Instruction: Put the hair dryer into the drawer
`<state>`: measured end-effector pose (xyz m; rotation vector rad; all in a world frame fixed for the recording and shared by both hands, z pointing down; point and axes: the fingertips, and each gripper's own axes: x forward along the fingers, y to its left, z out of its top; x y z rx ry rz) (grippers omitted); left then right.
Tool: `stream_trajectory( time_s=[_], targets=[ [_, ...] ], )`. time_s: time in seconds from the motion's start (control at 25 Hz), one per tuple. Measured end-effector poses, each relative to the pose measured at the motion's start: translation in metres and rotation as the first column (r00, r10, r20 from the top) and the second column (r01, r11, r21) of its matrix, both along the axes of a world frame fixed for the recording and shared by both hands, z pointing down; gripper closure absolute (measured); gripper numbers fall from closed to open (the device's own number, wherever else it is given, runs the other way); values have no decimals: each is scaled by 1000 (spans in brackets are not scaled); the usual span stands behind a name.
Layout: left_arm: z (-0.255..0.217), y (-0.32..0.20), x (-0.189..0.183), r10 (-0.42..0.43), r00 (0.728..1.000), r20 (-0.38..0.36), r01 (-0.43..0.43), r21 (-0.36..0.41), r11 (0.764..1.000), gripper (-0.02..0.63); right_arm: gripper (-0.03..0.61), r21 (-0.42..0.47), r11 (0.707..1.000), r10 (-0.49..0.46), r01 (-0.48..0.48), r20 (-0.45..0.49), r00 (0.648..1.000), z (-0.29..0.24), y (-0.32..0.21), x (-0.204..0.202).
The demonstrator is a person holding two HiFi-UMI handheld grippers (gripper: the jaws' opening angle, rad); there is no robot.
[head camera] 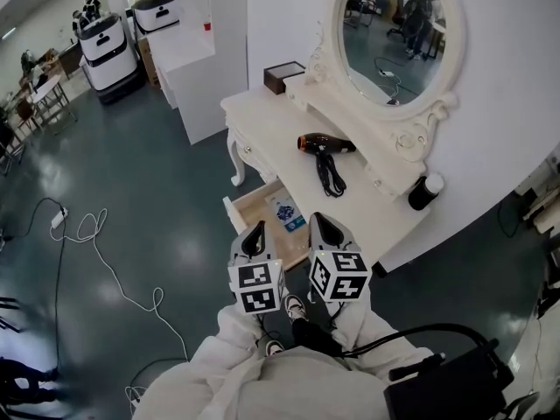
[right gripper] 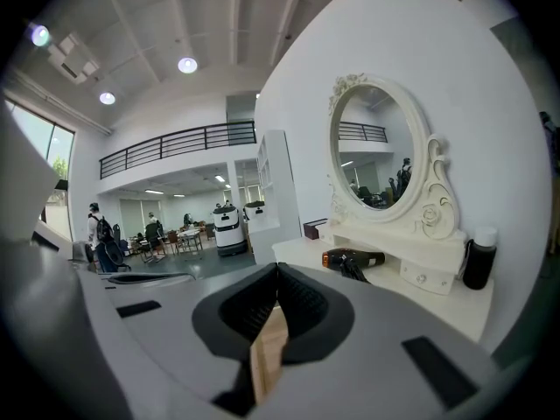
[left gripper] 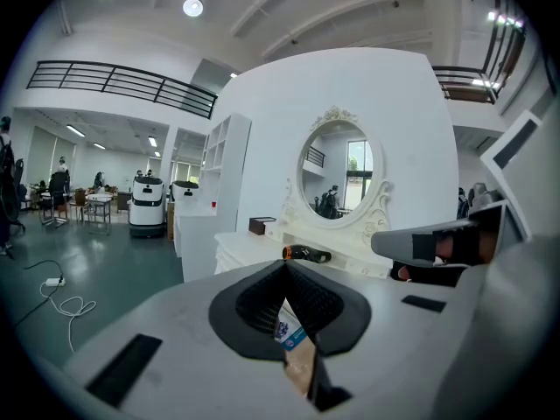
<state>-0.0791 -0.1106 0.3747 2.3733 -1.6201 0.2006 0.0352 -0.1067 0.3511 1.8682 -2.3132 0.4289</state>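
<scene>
The black hair dryer (head camera: 325, 143) with an orange nozzle lies on the white dressing table (head camera: 262, 112), its black cord (head camera: 331, 173) coiled beside it. Below the tabletop the wooden drawer (head camera: 259, 206) stands pulled out, with a blue and white packet (head camera: 287, 213) inside. My left gripper (head camera: 259, 227) and right gripper (head camera: 315, 218) hover side by side in front of the drawer, both shut and empty, well short of the dryer. The dryer (left gripper: 306, 254) shows beyond the shut left gripper (left gripper: 284, 264), and the dryer (right gripper: 353, 257) also lies ahead of the shut right gripper (right gripper: 277, 266).
An oval mirror (head camera: 394, 33) stands at the back of the table. A black jar with a white lid (head camera: 426, 191) sits at its right end, a brown box (head camera: 283, 75) at its left. A white shelf unit (head camera: 188, 51), parked robots (head camera: 109, 51) and floor cables (head camera: 96, 243) lie to the left.
</scene>
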Motion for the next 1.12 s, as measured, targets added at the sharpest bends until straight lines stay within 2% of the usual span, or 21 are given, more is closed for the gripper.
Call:
stream_trajectory(
  time_s=[0.24,0.6,1.12],
  targets=[
    [-2,-32,21,21,1000,3,-21,6,1000,619,517,-11,1000,16,-16,10,1000,1,-31,20],
    [13,-83,49,27,1000,3,-27,-34,999,620,517,-55,998,38,-37,28,999,16,-76,55],
    [64,-146,110,94,995,43,-88,-137,987,620,517,-160,981,123,-113,50,991,70,-133,120]
  ],
)
